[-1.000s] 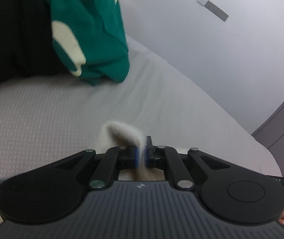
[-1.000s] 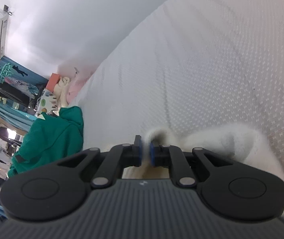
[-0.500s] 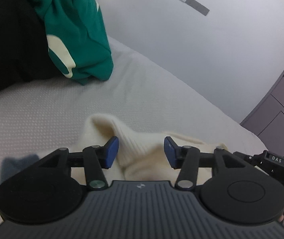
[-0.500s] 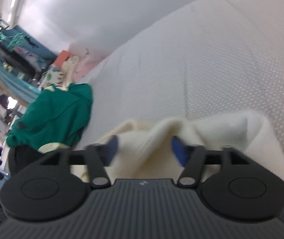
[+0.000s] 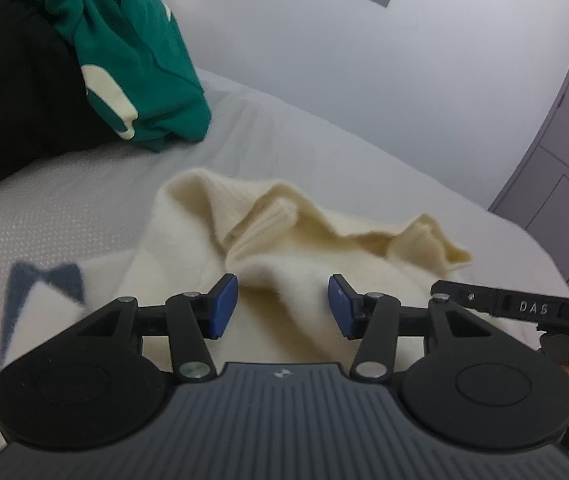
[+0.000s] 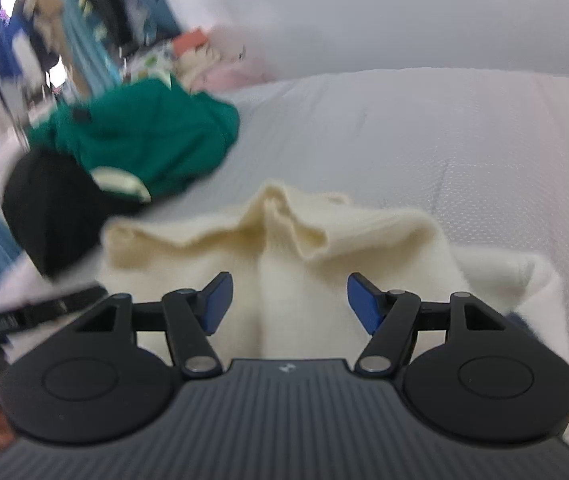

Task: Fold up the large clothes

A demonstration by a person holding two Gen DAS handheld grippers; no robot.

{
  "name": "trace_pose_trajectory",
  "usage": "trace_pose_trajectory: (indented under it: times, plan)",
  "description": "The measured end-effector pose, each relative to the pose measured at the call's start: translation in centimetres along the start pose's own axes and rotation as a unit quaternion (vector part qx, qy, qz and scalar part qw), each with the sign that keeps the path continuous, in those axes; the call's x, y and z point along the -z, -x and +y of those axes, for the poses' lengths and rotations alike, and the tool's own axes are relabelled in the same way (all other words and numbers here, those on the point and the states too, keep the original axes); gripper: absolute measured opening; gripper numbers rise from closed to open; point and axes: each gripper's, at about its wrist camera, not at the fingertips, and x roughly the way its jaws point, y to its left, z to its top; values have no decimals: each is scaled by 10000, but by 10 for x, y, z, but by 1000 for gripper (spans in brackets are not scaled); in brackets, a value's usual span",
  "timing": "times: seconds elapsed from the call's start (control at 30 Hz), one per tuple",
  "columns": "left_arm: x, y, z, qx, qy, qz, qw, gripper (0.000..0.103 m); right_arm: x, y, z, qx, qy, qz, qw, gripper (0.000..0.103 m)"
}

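A cream knitted sweater (image 5: 284,236) lies rumpled on the white bed (image 5: 304,136), its ribbed edge bunched into folds at the far side. My left gripper (image 5: 283,306) hangs open just above it, blue pads apart with only loose knit below the gap. In the right wrist view the same sweater (image 6: 284,232) spreads under my right gripper (image 6: 287,299), which is open too and holds nothing. The right gripper's black body (image 5: 524,308) shows at the right edge of the left wrist view.
A green garment (image 5: 132,60) with cream patches rests on a black garment (image 5: 16,92) at the far left of the bed. A grey cabinet (image 5: 564,184) stands at the right by the white wall. Piled items and hanging clothes (image 6: 96,12) lie beyond the bed.
Both grippers were shut on the sweater's edge a second ago. They have opened, let the knit drop onto the bed and pulled back. The right one has also rolled level.
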Motion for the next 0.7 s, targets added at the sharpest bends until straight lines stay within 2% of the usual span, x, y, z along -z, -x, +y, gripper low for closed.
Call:
trace_pose_trajectory:
  times: [0.13, 0.4, 0.7]
  plan:
    - [9, -14, 5, -178, -10, 97, 9998, 56, 8, -9, -2, 259, 175, 27, 9995, 65]
    - [20, -33, 5, -519, -137, 298, 9981, 55, 12, -26, -19, 939, 148, 225, 9952, 63]
    - [24, -3, 7, -404, -30, 122, 9991, 55, 12, -18, -15, 988, -78, 143, 9950, 63]
